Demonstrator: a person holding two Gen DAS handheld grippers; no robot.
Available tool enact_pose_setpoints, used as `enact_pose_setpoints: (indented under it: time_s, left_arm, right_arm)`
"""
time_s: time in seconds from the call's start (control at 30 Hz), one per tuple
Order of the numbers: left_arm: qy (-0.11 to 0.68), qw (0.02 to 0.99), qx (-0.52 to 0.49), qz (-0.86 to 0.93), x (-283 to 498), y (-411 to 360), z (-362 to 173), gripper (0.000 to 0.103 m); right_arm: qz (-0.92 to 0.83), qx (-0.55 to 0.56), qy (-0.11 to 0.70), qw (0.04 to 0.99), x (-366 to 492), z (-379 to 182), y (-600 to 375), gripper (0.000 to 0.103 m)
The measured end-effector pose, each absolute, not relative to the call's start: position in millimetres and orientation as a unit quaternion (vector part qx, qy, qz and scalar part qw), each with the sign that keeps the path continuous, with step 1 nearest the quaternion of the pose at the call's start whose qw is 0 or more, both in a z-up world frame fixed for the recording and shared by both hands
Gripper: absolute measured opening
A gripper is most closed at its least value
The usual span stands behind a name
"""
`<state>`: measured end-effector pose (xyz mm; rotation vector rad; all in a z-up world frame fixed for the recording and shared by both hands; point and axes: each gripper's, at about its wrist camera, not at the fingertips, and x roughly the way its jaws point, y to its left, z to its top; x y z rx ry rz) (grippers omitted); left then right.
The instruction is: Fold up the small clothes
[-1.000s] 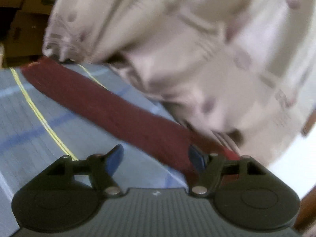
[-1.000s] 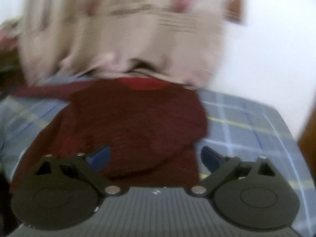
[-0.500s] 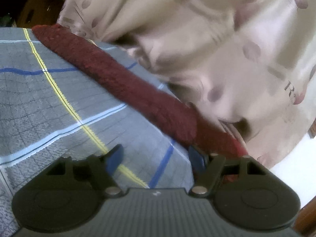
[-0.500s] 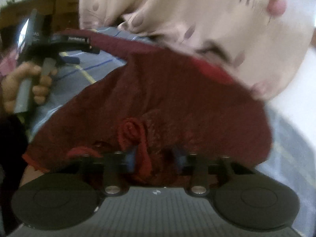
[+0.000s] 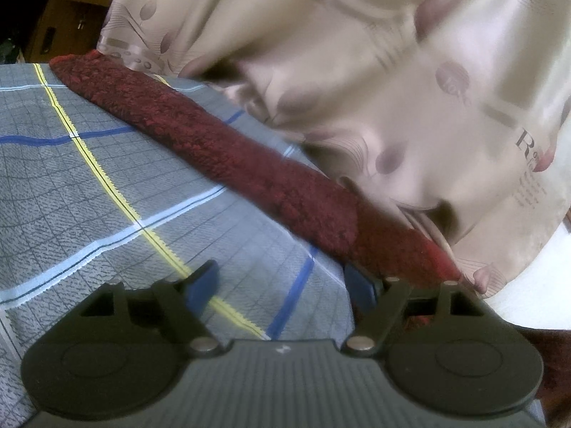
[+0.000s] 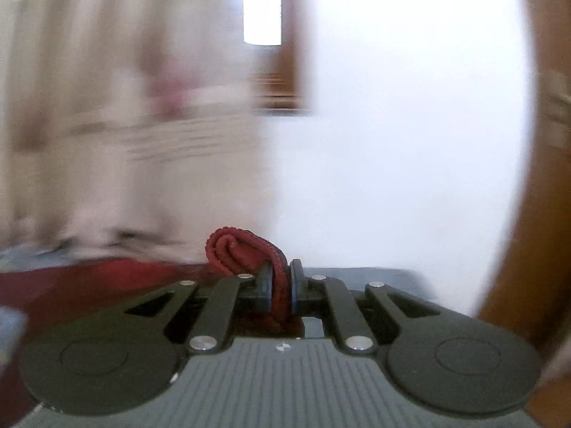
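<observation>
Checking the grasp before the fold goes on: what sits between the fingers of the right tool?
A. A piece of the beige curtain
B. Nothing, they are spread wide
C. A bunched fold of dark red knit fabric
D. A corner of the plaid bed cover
C: in the right wrist view the right tool is closed with its blue pads pressing a bunched fold of the red garment, which loops up above the fingers.

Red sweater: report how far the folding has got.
Done: little; the red sweater lies on the plaid cloth with its sleeve stretched out, no finished fold visible. In hand: the right gripper is shut on a bunched hem of it. The left gripper is opening, nothing between its jaws, beside the sleeve. Left: essentially all the folding.
</observation>
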<state>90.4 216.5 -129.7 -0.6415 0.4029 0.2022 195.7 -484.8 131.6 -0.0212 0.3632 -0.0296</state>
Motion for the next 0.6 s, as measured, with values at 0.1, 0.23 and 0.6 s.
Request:
enact_pose_setpoints:
  time_s: [0.1,0.23,0.6]
  left_arm:
    - [0.199,0.925,-0.308,0.101,91,215,-129,0.078]
    - [0.211,0.929,-0.284,0.110,95,209,-127,0.078]
    - [0.223,0.932,-0.260,0.119,98,202,-124,0.079]
  right_arm:
    - [-0.090,0.006,0.205,0.975,225,117,-561,0.012]
    - [-0.155,0.059,0.241,0.956,255,71,-637,0.011]
    - [-0.226,0.178,0.282,0.915,262,-59,-722,0.002]
